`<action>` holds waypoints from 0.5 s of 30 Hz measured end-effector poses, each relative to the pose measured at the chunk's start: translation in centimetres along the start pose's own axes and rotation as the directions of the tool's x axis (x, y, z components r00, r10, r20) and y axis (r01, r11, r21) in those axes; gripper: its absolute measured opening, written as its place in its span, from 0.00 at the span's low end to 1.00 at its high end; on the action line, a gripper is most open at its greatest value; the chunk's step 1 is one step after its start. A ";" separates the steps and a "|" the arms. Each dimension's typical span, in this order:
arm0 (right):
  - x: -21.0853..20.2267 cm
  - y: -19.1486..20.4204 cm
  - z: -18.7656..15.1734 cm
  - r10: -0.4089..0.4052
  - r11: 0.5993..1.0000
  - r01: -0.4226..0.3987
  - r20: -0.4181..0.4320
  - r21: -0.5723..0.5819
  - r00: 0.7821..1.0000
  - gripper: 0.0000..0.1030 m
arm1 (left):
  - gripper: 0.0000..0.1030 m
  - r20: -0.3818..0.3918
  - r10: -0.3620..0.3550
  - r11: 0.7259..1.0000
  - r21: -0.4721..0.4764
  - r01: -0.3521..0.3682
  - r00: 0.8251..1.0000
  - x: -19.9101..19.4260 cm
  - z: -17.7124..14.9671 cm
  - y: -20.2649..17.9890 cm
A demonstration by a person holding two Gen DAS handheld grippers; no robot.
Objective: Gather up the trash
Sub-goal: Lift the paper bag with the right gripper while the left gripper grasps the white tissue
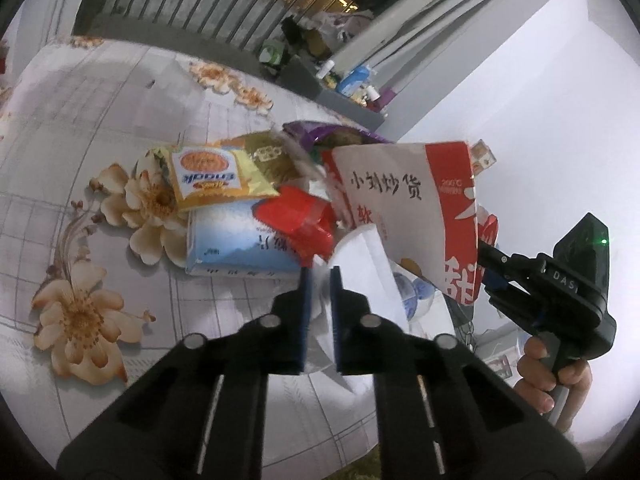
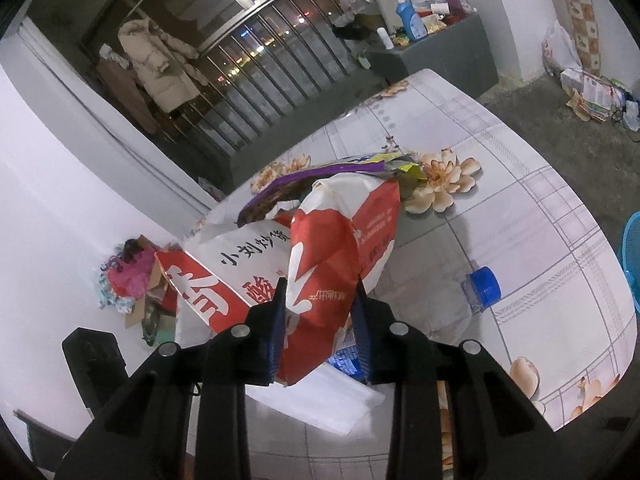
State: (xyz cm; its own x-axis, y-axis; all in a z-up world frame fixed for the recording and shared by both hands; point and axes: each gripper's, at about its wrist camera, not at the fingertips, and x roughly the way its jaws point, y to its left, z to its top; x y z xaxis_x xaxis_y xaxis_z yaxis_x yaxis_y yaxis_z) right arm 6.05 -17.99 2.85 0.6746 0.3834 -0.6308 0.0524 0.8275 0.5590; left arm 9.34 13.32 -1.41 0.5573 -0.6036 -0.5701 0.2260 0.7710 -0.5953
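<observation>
A pile of trash lies on the flower-print table: a yellow snack packet, a blue-and-white tissue pack, a red wrapper and a purple wrapper. My left gripper is at the pile's near edge, shut on a thin white paper sheet. My right gripper is shut on the crumpled lower edge of a red-and-white paper bag. In the left wrist view the paper bag hangs tilted above the pile, with the right gripper and a hand at its right.
A clear plastic bottle with a blue cap lies on the table to the right of the bag. A white flat sheet lies under my right gripper. Litter is heaped on the floor by the wall. A railing and a cluttered grey ledge stand behind.
</observation>
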 end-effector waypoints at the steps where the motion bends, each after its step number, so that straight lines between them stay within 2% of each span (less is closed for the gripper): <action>1: -0.2 -0.1 0.0 0.012 1.000 -0.012 0.002 0.003 1.000 0.29 | 0.01 0.007 -0.003 1.000 0.008 0.003 1.000 -0.2 0.0 -0.2; 6: -1.0 -1.0 0.2 0.111 0.992 -0.111 -0.001 0.058 0.994 0.28 | 0.00 0.053 -0.012 0.998 0.067 0.009 0.998 -1.7 0.0 -1.3; 9: -1.5 -1.8 0.3 0.166 0.982 -0.165 -0.004 0.092 0.986 0.28 | 0.00 0.091 -0.013 0.997 0.071 0.007 0.996 -3.0 0.3 -1.6; 15: -2.3 -3.0 -0.1 0.307 0.940 -0.299 -0.028 0.163 0.951 0.28 | 0.00 0.157 -0.024 0.997 0.077 0.012 0.987 -6.4 1.3 -1.9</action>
State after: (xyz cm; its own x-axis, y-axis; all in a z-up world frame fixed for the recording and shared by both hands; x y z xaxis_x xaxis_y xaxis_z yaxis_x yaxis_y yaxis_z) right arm 4.30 -21.33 2.55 0.6370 0.6303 -0.4438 -0.0323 0.5970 0.8016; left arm 6.37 15.95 4.05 0.6700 -0.5826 -0.4601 0.2935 0.7771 -0.5567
